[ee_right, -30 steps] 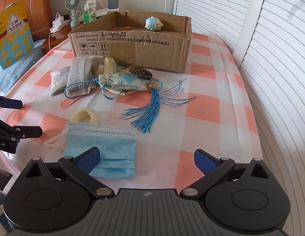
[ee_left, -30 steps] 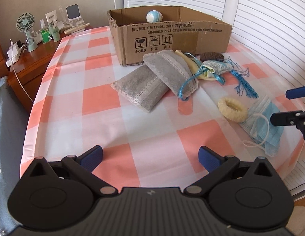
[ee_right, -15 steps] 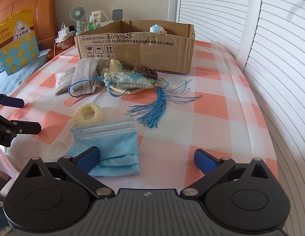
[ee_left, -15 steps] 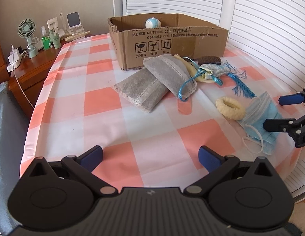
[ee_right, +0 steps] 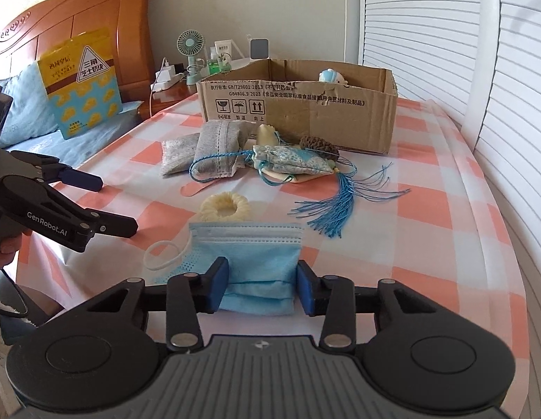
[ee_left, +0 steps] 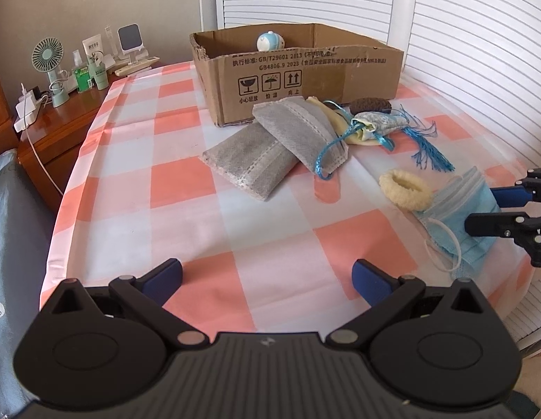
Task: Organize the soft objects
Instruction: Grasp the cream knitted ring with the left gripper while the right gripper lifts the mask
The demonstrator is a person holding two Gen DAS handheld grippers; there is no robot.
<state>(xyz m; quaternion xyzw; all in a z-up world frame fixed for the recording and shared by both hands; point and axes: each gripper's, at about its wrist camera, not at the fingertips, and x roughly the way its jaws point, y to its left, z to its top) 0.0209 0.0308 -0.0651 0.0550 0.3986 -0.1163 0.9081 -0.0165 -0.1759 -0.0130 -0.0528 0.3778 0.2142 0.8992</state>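
Right gripper (ee_right: 261, 286) jaws closing around face mask (ee_right: 249, 251) (blue).

Black tongs (ee_right: 261, 288) with blue pads, silver rivets, white "GenRobot.AI" lettering on one arm

Home bedroom, wooden headboard (ee_right: 78, 17), blue pillow (ee_right: 22, 104), nightstand (ee_left: 57, 122) with desk fan (ee_left: 49, 59) and toiletries, louvred shutters (ee_left: 480, 35)
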